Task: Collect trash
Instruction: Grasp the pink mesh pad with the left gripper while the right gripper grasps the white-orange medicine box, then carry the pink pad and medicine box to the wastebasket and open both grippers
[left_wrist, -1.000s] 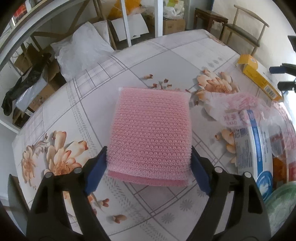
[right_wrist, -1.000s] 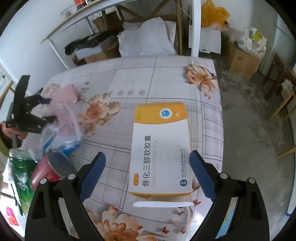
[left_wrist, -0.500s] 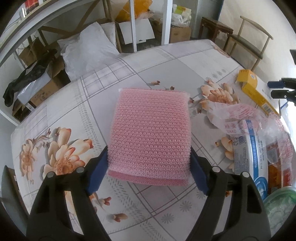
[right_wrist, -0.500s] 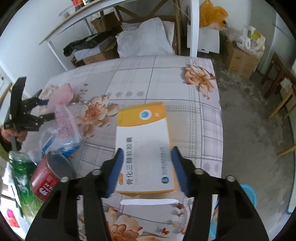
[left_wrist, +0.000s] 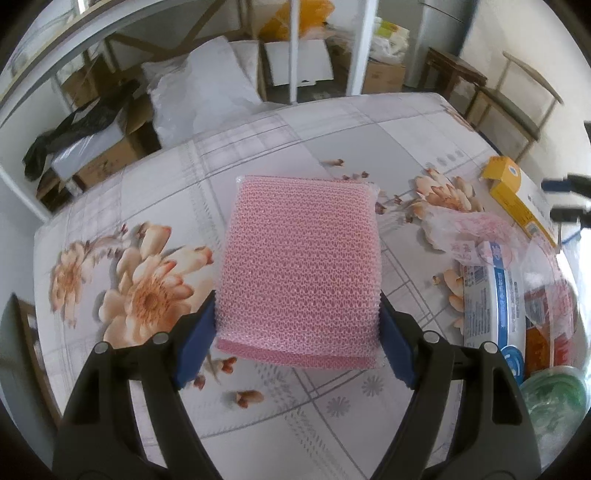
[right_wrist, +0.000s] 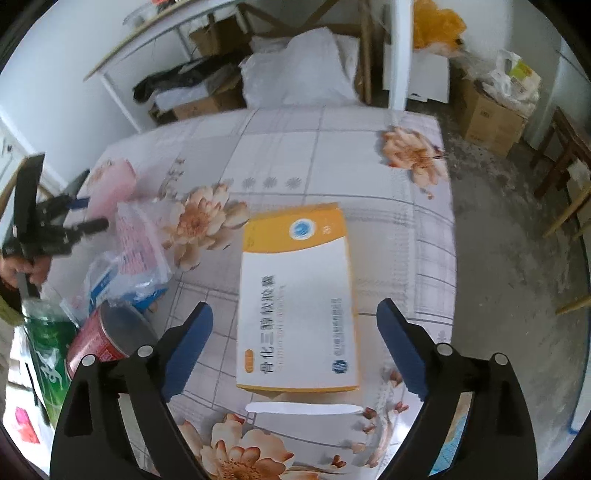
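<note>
Floral tablecloth (left_wrist: 258, 155) under us. Our left gripper (left_wrist: 297, 341) pinches the pink mesh scouring pad (left_wrist: 301, 266) by its side edges; soft, light, squashy. Our right gripper (right_wrist: 295, 345) is opening astride the stiff medicine box (right_wrist: 297, 295), pads clear.

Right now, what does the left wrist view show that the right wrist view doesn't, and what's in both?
Left wrist only: the left hand-held gripper shut on the pink sponge, close up. Right wrist only: the right hand-held gripper opening around the medicine box's near end without touching it, plus a red can and green bottle. Both: the floral tablecloth, the box, the sponge and the plastic bag.
</note>
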